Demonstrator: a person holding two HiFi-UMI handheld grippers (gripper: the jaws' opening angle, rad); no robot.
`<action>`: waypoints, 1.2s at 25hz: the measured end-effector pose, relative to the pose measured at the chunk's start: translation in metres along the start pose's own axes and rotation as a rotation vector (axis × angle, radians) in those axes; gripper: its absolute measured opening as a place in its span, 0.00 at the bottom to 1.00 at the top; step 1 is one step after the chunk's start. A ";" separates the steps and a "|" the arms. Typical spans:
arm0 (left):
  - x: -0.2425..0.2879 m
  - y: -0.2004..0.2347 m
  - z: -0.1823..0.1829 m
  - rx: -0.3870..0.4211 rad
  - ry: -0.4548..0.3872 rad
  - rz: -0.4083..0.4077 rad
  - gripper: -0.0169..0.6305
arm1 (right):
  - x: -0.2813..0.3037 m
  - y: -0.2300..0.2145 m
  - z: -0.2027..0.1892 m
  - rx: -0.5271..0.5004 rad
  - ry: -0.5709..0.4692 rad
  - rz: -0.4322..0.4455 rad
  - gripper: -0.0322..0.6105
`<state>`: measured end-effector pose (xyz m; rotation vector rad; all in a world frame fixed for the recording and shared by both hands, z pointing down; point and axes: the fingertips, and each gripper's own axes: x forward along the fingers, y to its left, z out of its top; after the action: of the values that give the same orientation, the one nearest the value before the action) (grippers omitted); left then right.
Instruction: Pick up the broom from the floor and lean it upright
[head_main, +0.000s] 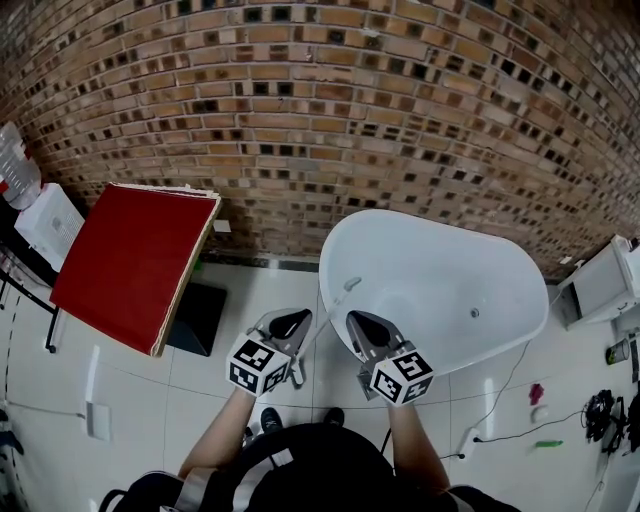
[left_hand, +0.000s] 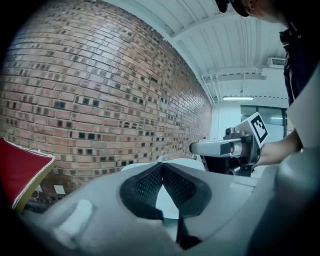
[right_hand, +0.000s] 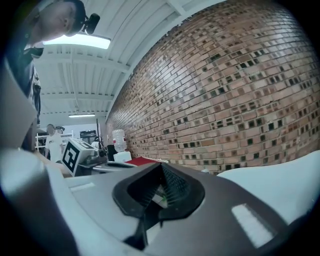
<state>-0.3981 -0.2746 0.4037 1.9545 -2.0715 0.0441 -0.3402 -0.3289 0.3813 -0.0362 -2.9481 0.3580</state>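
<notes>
Head view looks steeply down; gripper views look level; all share brick wall (head_main: 330, 100).

Broom (head_main: 322, 318) is showing only as a thin pale stick, slanting up from the floor tiles to the white tub (head_main: 440, 290), upper end resting against the tub's left rim; brush end is not making out clearly.

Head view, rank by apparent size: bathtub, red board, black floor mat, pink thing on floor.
1. white bathtub
2. red board
3. black mat, partly hidden by the board
4. pink thing, tiny
</notes>
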 end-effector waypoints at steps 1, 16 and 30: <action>-0.002 -0.001 0.002 -0.005 -0.006 -0.002 0.03 | 0.001 0.001 0.002 -0.006 -0.002 0.000 0.06; -0.008 -0.007 0.018 0.005 -0.006 -0.040 0.03 | 0.002 0.013 0.020 -0.040 -0.031 -0.006 0.06; -0.009 -0.008 0.009 0.005 0.013 -0.045 0.03 | 0.003 0.017 0.023 -0.038 -0.040 -0.011 0.06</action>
<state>-0.3918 -0.2681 0.3918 1.9976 -2.0205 0.0528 -0.3469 -0.3180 0.3560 -0.0183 -2.9936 0.3053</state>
